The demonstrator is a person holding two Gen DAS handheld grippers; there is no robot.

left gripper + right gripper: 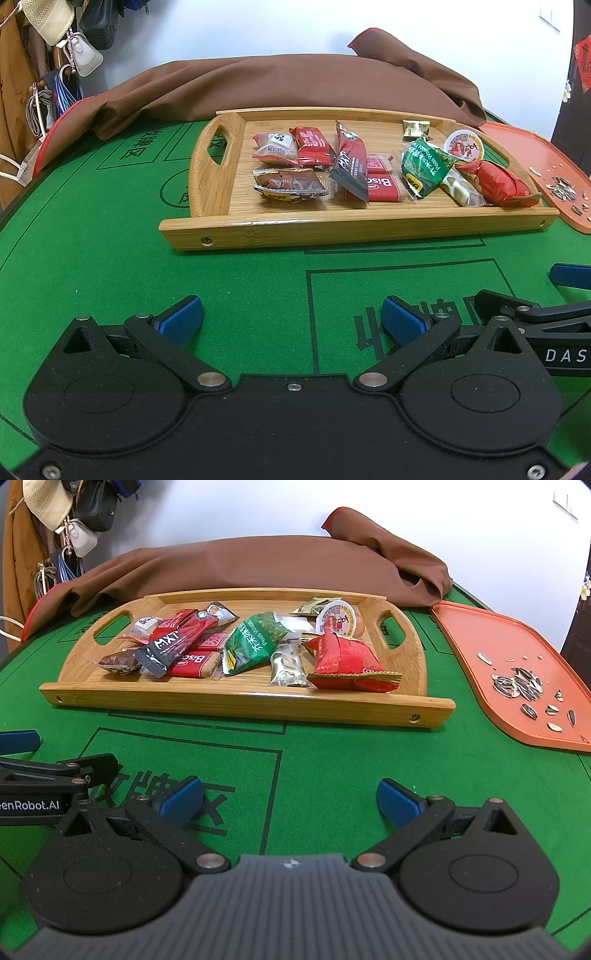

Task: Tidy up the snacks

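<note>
My left gripper and right gripper are both wide open, holding nothing. The snacks sit in the wooden tray. I think I reach in next.

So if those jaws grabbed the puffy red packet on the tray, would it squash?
Probably: the red packet looks air-filled, so it should give and feel light. Its glossy film may slip, and the contents might crush.

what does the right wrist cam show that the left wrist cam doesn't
Only the right wrist view shows the whole orange tray with its sunflower seeds, and the wooden tray's right handle hole. Only the left wrist view shows the white strap at the table's left edge. Both show the wooden tray of snacks, the brown cloth, and both open grippers: left, right.
</note>
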